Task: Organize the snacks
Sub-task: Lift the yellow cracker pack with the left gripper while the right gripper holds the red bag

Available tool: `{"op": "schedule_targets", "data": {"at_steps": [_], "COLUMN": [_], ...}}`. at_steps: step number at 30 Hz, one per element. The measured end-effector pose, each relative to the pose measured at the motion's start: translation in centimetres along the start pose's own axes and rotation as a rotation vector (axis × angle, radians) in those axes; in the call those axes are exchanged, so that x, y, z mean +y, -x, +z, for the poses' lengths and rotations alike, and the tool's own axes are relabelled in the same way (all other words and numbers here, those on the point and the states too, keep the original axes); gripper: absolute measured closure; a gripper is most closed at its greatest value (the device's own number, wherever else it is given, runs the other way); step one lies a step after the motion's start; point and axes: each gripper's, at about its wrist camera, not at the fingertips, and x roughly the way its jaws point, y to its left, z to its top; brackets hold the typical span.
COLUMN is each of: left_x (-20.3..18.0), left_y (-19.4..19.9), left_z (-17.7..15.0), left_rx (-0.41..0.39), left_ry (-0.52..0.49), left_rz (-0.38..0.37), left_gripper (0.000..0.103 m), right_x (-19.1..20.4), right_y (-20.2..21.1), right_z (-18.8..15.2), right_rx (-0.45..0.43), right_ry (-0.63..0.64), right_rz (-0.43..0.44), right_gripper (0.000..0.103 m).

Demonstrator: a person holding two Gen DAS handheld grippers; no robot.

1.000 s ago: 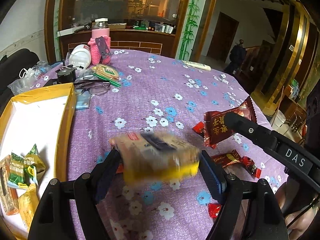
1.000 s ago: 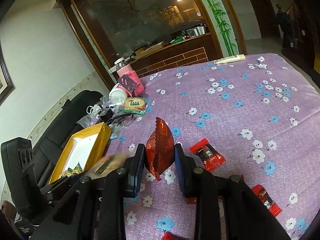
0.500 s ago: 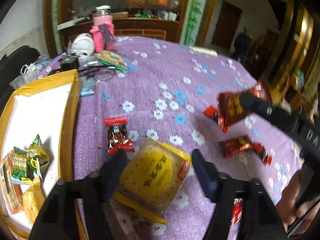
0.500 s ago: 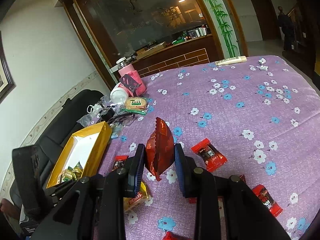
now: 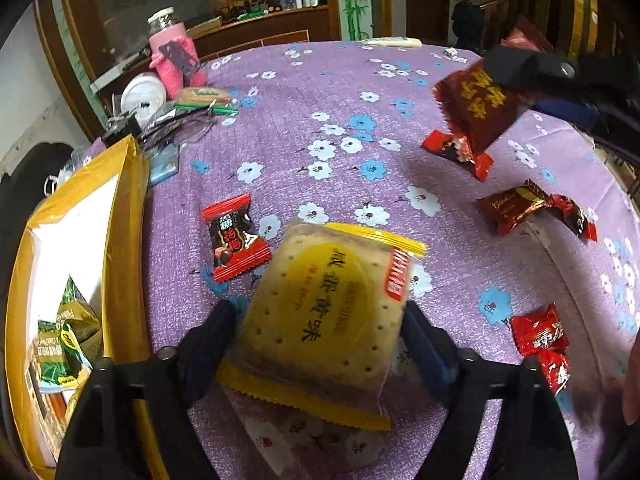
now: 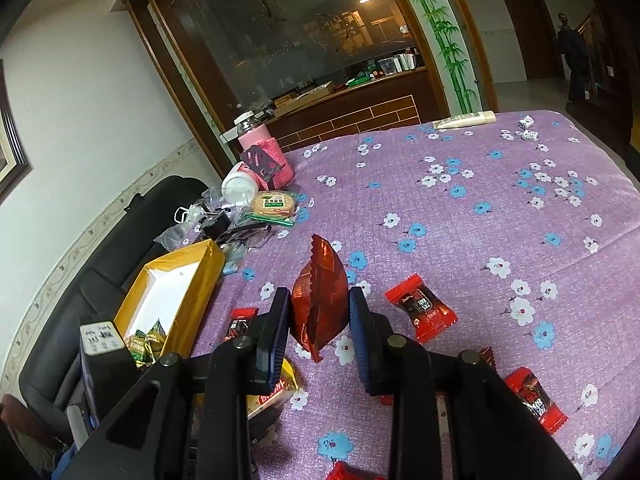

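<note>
My left gripper (image 5: 320, 332) is shut on a yellow cracker packet (image 5: 328, 304), held flat just above the purple flowered tablecloth (image 5: 320, 92). My right gripper (image 6: 320, 320) is shut on a dark red snack pouch (image 6: 320, 292), held upright above the cloth; it also shows in the left wrist view (image 5: 476, 104). A yellow box (image 5: 116, 216) with a white inside stands at the left and holds green and yellow packets (image 5: 68, 332); it also shows in the right wrist view (image 6: 200, 276). Several small red candies lie loose on the cloth, one (image 5: 234, 236) near the box.
A pink-sleeved bottle (image 5: 172, 56), a white lid (image 5: 144, 94), a round biscuit packet (image 5: 202, 96) and glasses clutter the far left corner. A white tube (image 6: 464, 120) lies at the far edge. A black sofa (image 6: 120, 240) stands beside the table.
My left gripper has swung down and left toward the yellow box, and the cracker packet has turned flat, face up. The right gripper has held still with the red pouch.
</note>
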Motion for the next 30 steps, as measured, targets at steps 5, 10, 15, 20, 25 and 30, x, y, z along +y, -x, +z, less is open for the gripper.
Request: {"op": "schedule_targets", "data": {"at_steps": [5,10,15,20,25,30], "left_x": [0.3,1.3,2.3,3.4,3.4,3.2], "left_y": [0.6,1.7,3.1,3.9,4.0,3.6], "left_z": [0.0,0.4,0.5,0.8,0.9,0.8], "left_rx": [-0.040,-0.102,-0.194,-0.238,-0.246,-0.222], "left_ry": [0.027,0.080,0.127,0.164,0.163,0.144], "left_rz": [-0.011,-0.039,-0.006,0.015,0.039,0.070], "left_gripper": [0.027,0.027,0.027,0.027,0.033,0.057], "right_x": [0.1,0.9,1.6,2.2,2.2,2.1], "right_y": [-0.1,-0.2,-0.4,-0.7,-0.9,-1.0], "right_z": [0.0,-0.2,-0.5,-0.8,-0.9,-1.0], "right_rx": [0.002,-0.002,0.004,0.010,0.014,0.014], "right_ry": [0.004,0.022,0.045,0.066,0.072,0.068], "right_rz": [0.004,0.018,0.029,0.030,0.030,0.025], "right_gripper": [0.075,0.075,0.075,0.075,0.075,0.075]}}
